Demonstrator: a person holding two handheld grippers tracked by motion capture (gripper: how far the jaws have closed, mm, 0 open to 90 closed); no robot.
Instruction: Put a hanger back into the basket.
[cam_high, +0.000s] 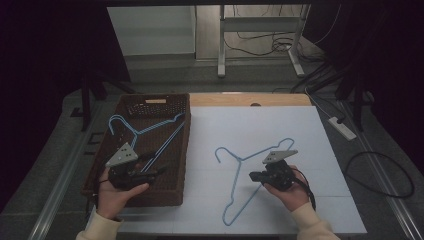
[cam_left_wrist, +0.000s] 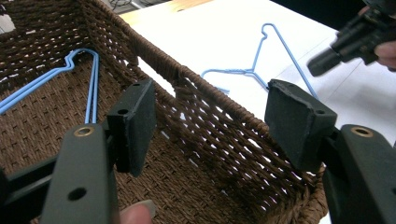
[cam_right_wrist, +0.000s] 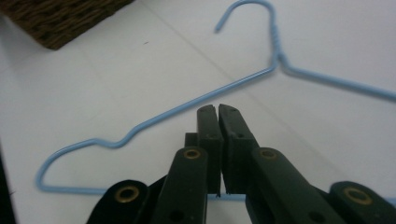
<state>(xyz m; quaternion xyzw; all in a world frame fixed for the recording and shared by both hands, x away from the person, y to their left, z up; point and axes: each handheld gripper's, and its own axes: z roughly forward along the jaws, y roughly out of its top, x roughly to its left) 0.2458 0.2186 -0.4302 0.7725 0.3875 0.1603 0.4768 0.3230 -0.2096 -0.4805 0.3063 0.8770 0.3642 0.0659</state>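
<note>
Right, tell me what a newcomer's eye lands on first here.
A blue wire hanger lying flat on the white table, with the right hand-held gripper poised just over its bottom bar, jaws nearly together. To the left, a brown wicker basket holds more blue hangers, where the left hand-held gripper waits open.

A smooth, glossy light-blue wire hanger (cam_high: 248, 172) lies on a matt white sheet (cam_high: 280, 130). The basket (cam_high: 176, 165) is rough brown woven wicker. Gripper pads (cam_left_wrist: 137, 123) look matt black.
</note>
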